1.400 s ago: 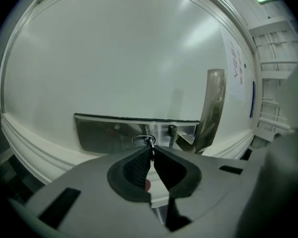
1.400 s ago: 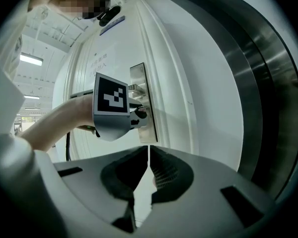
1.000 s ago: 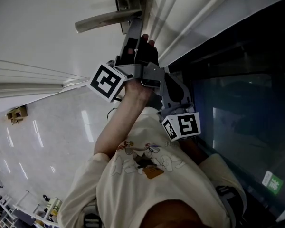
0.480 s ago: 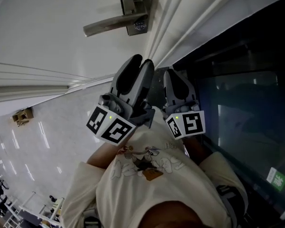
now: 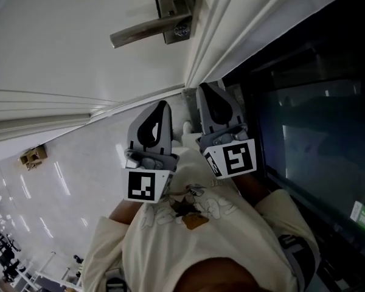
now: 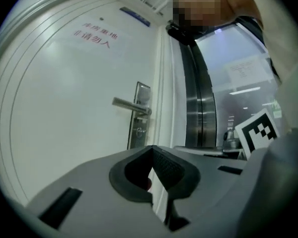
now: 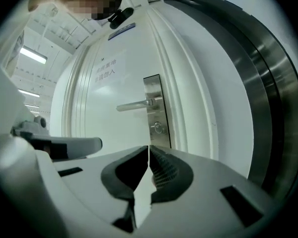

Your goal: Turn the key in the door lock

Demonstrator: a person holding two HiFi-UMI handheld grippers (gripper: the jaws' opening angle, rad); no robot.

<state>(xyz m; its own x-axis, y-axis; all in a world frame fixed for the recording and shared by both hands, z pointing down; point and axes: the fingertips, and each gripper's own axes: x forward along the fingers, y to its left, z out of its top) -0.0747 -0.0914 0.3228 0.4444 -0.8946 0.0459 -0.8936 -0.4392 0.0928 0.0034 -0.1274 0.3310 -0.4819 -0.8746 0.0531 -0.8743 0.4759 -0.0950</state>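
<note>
**Head view:** the white door [image 5: 73, 23] carries a metal lock plate [image 5: 171, 5] close to its latch edge, with the lever handle [image 5: 147, 31] pointing away from that edge. The key [image 5: 182, 30] is a small shape in the cylinder beside the handle's root. Both tongs hang side by side, well short of the lock. The left gripper [image 5: 163, 104] and the right gripper [image 5: 205, 87] both point at the door.

**Left gripper view:** its jaws are closed tip to tip, with nothing between them. The plate [image 6: 139, 115] stands ahead, apart from the tips.

**Right gripper view:** the pads [image 7: 161, 168] meet at the tips and hold nothing. The key [image 7: 158, 128] sits just below the handle [image 7: 136, 104], untouched.
</note>
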